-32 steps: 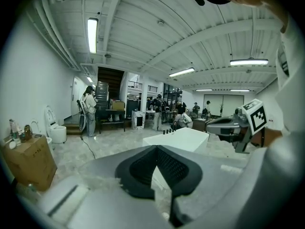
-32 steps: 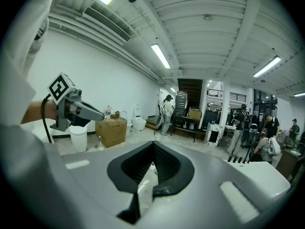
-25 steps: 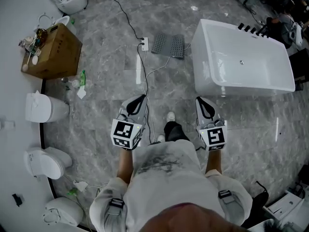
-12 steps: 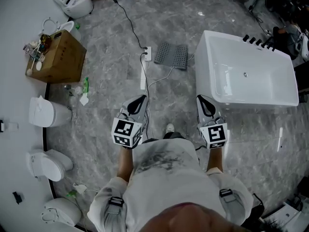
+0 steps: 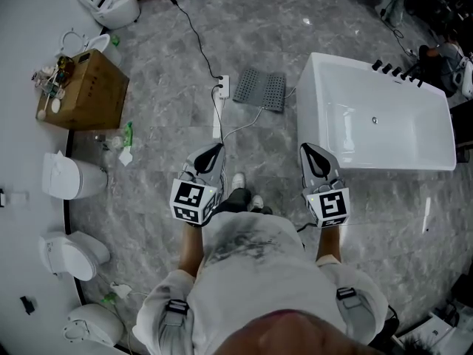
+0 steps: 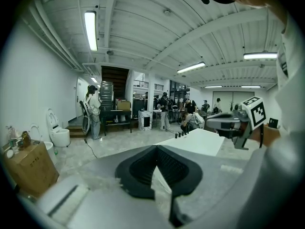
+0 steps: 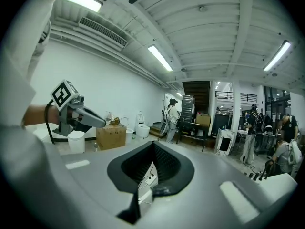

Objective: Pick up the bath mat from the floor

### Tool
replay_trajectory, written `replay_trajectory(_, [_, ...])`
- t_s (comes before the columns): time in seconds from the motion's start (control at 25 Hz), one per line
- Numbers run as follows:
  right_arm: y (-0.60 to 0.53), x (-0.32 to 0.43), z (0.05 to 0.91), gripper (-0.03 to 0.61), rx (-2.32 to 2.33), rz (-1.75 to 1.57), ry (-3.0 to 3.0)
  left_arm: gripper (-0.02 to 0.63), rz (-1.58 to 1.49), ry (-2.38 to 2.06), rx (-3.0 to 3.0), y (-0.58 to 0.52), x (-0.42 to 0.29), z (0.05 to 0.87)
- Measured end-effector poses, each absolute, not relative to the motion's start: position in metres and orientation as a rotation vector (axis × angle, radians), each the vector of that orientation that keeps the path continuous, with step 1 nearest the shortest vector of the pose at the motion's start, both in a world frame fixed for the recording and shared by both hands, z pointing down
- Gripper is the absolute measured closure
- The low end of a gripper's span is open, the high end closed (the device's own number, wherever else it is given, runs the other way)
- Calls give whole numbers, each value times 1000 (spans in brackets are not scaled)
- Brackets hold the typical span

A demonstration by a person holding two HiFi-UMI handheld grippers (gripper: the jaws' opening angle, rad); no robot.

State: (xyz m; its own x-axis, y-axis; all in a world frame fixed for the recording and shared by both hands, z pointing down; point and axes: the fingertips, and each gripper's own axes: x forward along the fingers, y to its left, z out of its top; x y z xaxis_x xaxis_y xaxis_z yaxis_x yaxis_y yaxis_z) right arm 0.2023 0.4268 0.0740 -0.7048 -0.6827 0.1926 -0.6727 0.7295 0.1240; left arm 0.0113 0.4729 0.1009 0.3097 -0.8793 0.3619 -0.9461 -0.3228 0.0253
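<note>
The bath mat (image 5: 259, 89) is a grey perforated rectangle lying flat on the marble floor, just left of the white bathtub (image 5: 377, 117). I hold both grippers at waist height, well short of the mat and high above the floor. My left gripper (image 5: 215, 151) is shut and empty, and so is my right gripper (image 5: 307, 149). In the left gripper view the closed jaws meet at the left gripper (image 6: 156, 149), with the right gripper (image 6: 208, 123) off to the side. The right gripper view shows its own right gripper (image 7: 153, 144) shut, with the left gripper (image 7: 102, 123) beside it.
A white power strip (image 5: 222, 86) with trailing cables lies beside the mat. A cardboard box (image 5: 85, 91) and several toilets (image 5: 70, 176) line the left wall. People stand at the far end of the room (image 6: 95, 111).
The person has stepped forward, so the mat and bathtub sit a little nearer in the head view. Both grippers keep the same pose and stay shut.
</note>
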Motion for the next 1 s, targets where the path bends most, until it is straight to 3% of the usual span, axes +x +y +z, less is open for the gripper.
replay_trajectory(1.0, [230, 78, 91, 577, 1147, -20, -2569, 609, 425, -1465, 2437, 250, -106, 122])
